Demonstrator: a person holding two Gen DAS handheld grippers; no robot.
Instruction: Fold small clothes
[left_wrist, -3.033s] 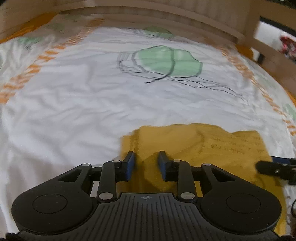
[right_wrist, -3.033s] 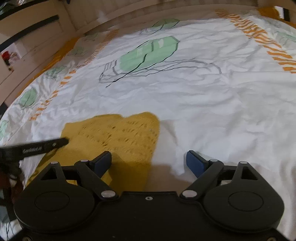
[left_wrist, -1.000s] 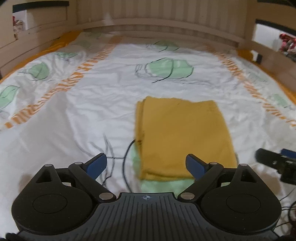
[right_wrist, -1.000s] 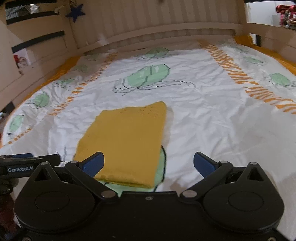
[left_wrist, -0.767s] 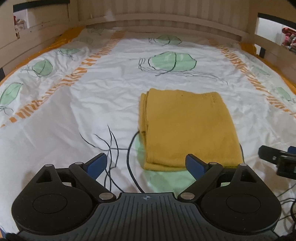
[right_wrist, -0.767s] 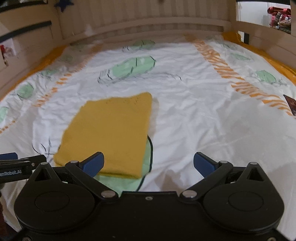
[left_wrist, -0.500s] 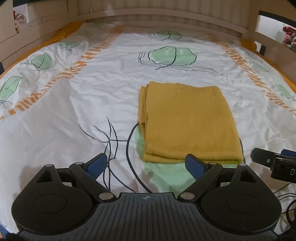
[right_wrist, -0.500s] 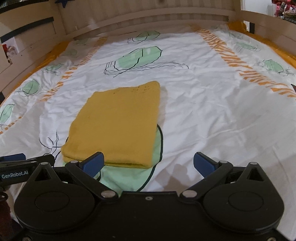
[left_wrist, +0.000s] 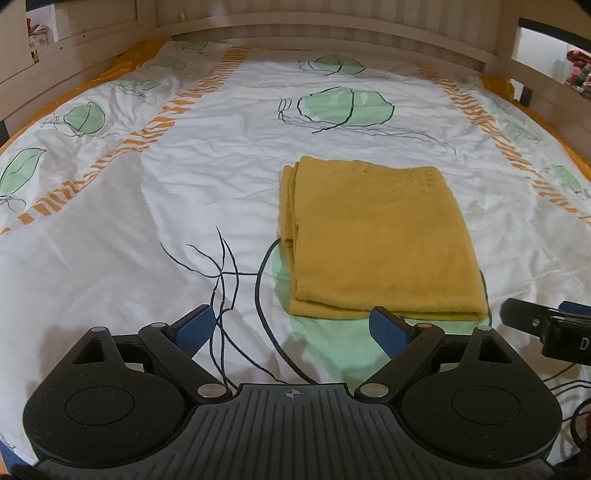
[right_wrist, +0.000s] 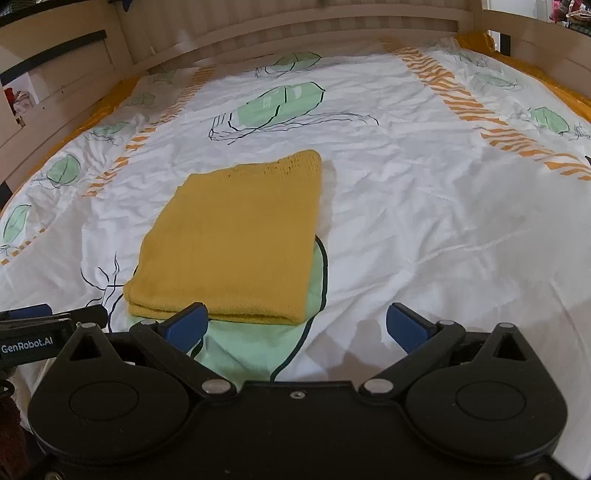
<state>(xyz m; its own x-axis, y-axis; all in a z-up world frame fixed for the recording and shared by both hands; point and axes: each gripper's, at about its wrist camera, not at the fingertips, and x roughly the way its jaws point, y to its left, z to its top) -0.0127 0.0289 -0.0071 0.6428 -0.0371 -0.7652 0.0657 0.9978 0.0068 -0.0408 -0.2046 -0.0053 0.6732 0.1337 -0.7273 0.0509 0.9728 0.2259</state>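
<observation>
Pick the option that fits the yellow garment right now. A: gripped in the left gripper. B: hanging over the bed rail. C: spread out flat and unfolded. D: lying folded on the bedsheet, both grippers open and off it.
D: the yellow garment lies as a layered rectangle on the bedsheet, while the left gripper and right gripper stand open, holding nothing.

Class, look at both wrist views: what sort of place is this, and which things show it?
Most likely a bedroom: a leaf-printed bedsheet spreads over a mattress, a slatted wooden bed frame surrounds it, and a folded yellow garment lies on top.
</observation>
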